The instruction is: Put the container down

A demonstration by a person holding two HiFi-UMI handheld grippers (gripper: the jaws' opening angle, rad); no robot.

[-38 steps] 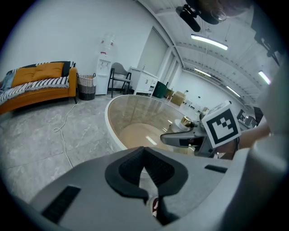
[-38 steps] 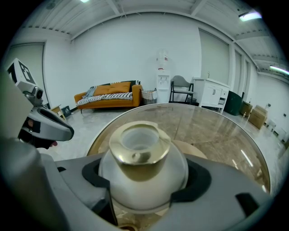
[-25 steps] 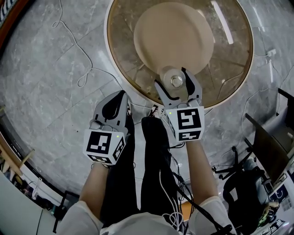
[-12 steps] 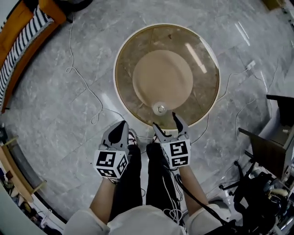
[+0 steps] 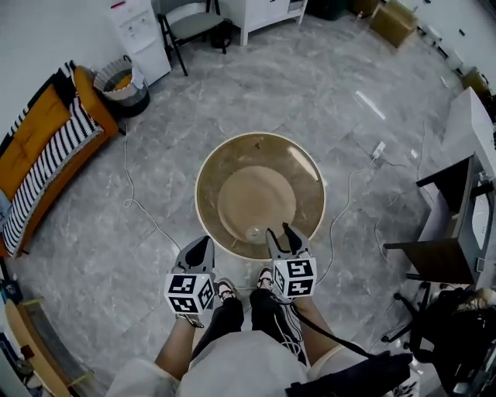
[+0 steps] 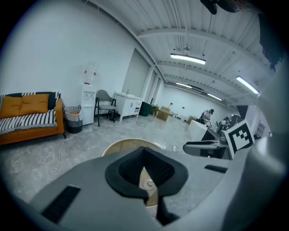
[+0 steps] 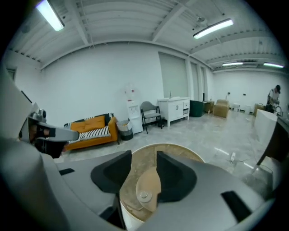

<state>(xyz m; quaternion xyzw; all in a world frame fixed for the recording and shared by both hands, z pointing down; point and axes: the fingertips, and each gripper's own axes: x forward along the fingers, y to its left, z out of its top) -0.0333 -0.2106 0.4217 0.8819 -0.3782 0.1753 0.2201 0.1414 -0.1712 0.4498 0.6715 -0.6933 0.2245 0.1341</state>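
Container [image 5: 253, 231] on tabletop [image 5: 219, 159], detail lost. Right gripper [image 5: 277, 229] jaws closing, empty (well clear of it); left gripper [image 5: 199, 242] jaws together.

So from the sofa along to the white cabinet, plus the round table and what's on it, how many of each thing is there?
Sofa: 1
Basket: 1
Water dispenser: 1
Chair: 1
White cabinet: 1
Round table: 1
Small container on the table: 1
Total: 7
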